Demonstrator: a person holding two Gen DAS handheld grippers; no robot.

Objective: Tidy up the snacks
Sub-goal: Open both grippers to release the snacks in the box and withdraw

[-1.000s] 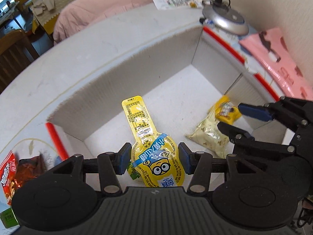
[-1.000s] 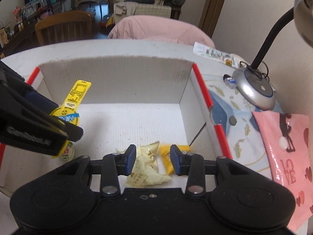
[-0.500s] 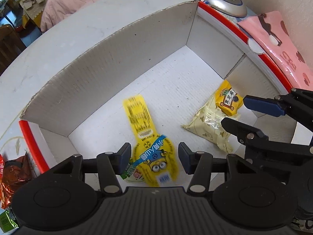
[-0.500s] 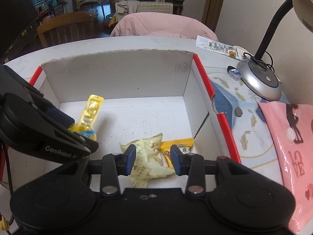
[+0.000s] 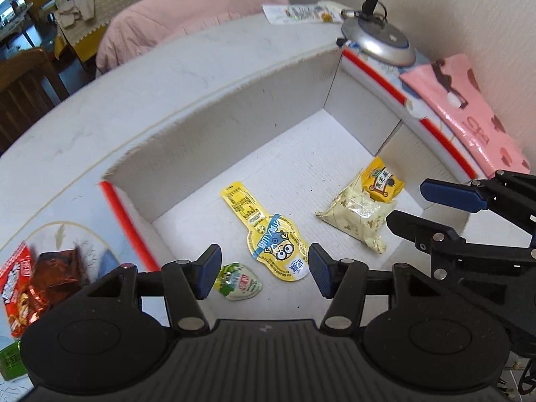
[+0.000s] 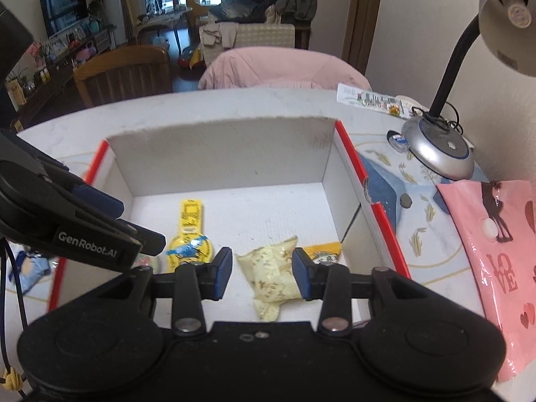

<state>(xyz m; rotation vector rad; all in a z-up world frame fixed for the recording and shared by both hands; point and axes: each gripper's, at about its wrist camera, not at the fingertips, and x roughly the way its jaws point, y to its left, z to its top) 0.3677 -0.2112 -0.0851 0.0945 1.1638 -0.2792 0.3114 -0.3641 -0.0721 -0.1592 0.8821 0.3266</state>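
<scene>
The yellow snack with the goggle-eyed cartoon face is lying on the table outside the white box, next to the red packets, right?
Not quite. The yellow cartoon snack pouch lies inside the white cardboard box, on its floor, not outside on the table. The left wrist view shows it. The red snack packets are the ones outside the box, on the table.

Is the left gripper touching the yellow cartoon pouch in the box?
Apart. The left wrist view shows the left gripper above the yellow cartoon pouch, which lies flat on the box floor, clear of both pads.
</scene>
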